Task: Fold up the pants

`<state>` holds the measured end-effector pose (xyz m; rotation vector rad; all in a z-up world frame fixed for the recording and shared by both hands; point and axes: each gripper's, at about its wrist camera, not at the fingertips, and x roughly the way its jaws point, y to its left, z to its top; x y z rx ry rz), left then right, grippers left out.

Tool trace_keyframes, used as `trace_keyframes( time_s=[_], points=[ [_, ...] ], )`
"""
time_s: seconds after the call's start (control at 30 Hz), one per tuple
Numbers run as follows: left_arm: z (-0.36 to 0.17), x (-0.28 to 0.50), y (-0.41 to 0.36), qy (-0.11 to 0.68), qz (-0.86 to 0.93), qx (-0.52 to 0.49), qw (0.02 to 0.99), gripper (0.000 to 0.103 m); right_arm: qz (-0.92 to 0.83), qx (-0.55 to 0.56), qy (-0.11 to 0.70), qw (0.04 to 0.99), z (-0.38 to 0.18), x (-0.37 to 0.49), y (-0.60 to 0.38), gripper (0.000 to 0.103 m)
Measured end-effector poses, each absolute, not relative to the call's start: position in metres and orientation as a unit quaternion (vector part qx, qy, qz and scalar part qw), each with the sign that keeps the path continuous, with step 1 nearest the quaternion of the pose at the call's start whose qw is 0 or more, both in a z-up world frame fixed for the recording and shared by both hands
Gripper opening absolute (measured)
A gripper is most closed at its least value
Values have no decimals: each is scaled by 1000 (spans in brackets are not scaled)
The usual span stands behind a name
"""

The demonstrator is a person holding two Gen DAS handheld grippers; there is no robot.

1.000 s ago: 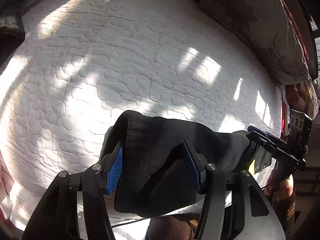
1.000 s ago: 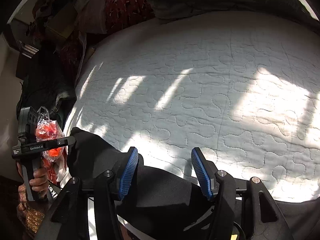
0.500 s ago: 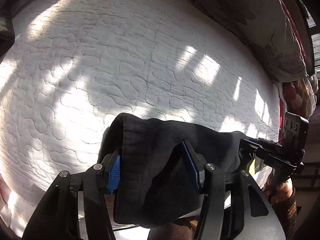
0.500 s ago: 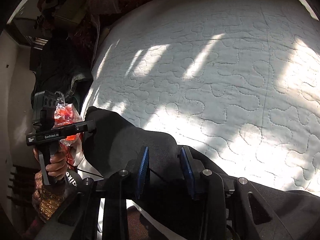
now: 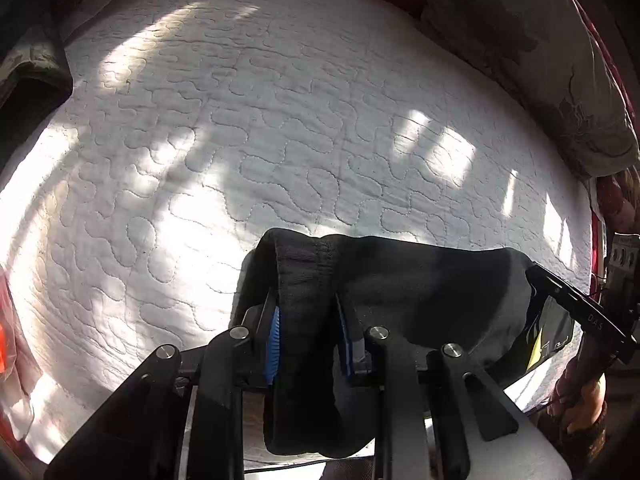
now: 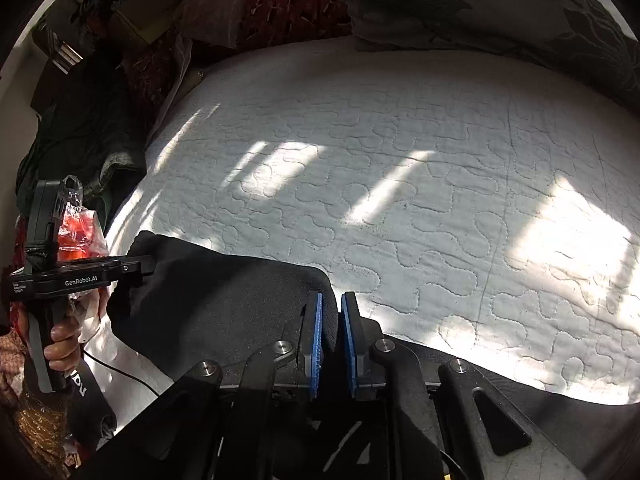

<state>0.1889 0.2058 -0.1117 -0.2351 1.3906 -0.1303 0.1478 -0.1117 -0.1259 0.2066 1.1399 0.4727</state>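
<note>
Pants [image 5: 420,292], black, bunched thick over the white quilt [image 5: 240,140].

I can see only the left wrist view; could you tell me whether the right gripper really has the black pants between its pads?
Observer: Yes. The right gripper is closing its jaws with a fold of the black pants between the blue pads.
Operator: Do the pants end there?
Observer: No, they run on past it along the near edge of the white quilt.
Operator: And my left gripper?
Observer: Its jaws are closing on the pants too, and a hand grips its handle low down.
</note>
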Motion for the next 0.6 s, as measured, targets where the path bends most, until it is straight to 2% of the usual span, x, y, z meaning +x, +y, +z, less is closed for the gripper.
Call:
trace_keyframes(
  time_s=[0.03,0.1,0.2,0.33,0.4,0.47,0.6],
  points=[
    [-109,188,210,640,-66,-113,757,22,219,128,529,810,-126,146,-121,16],
    [-105,184,219,642,-74,-135,751,24,220,185,519,805,-121,140,-142,34],
    [-95,174,243,630,-79,-183,750,33,215,226,487,816,-104,119,-176,47],
    [-81,146,264,609,-84,-237,753,33,191,238,468,830,-92,78,-218,50],
    [-78,129,261,605,-87,-252,750,40,173,264,465,827,-95,56,-244,55],
    [-77,111,247,601,-96,-263,748,52,151,289,462,825,-100,34,-267,56],
    [-81,86,220,596,-111,-274,746,54,105,324,463,818,-114,3,-310,56]
  ],
)
